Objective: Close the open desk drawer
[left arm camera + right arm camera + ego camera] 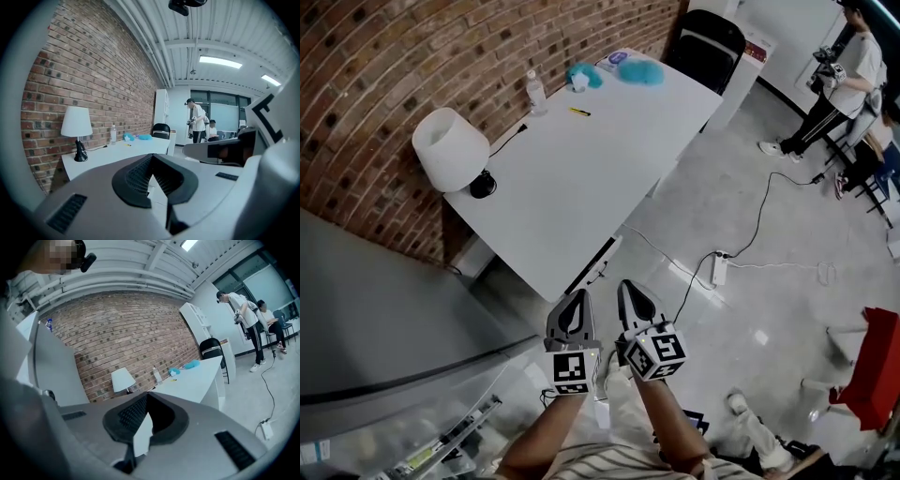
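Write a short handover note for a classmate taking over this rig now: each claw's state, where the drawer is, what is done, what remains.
Left claw: shut, empty, held in the air short of the desk.
Right claw: shut, empty, beside the left, touching nothing.
Drawer: under the desk's near edge, just ahead of both claws, standing partly open.
Done: nothing yet; drawer untouched.
Left: bring a claw to the drawer front and push it shut.
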Tool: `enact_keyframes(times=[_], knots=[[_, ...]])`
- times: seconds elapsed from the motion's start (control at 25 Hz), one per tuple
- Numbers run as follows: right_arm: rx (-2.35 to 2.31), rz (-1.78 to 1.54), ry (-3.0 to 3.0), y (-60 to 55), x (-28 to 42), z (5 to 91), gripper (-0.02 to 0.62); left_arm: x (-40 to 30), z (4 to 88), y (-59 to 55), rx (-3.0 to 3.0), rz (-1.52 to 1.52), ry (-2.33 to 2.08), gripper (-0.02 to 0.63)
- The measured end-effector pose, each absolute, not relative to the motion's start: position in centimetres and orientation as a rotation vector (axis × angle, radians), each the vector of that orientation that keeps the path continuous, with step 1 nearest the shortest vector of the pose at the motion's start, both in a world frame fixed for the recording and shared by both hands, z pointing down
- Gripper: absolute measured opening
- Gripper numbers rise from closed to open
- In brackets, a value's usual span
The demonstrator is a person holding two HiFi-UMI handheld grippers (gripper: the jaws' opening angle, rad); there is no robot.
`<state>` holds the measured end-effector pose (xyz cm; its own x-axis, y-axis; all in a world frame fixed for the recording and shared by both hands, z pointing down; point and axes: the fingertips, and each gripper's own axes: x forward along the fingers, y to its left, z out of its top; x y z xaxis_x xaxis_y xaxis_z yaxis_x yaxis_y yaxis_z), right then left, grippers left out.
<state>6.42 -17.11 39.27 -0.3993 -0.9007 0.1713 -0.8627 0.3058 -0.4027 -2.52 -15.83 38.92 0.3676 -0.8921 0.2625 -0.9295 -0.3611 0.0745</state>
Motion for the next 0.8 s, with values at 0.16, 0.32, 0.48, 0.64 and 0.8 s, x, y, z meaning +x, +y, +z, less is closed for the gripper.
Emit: enact_keyframes(times=[0.16,0.32,0.48,0.64,0.8], knots=[[-1.650,-0.704,2.468,-17.6,6.0,41.1,0.002,-2.7,40.3,-16.0,2.407,0.273,-1.653,0.008],[-1.646,-0.743,2.479,-17.8,5.6,43.4,0.002,-3.2,41.7,-16.2,2.395,0.285,-1.667,0.008],[-1.644,-0.799,2.468,-17.7,5.2,45.9,0.002,-3.6,43.3,-16.1,2.394,0.300,-1.664,0.008],[-1.645,-0.849,2.454,-17.7,5.7,48.7,0.002,-3.1,45.2,-16.1,2.405,0.313,-1.659,0.008],[-1.615,-0.920,2.409,-17.8,5.9,51.0,0.002,-2.9,46.8,-16.0,2.405,0.318,-1.660,0.008]])
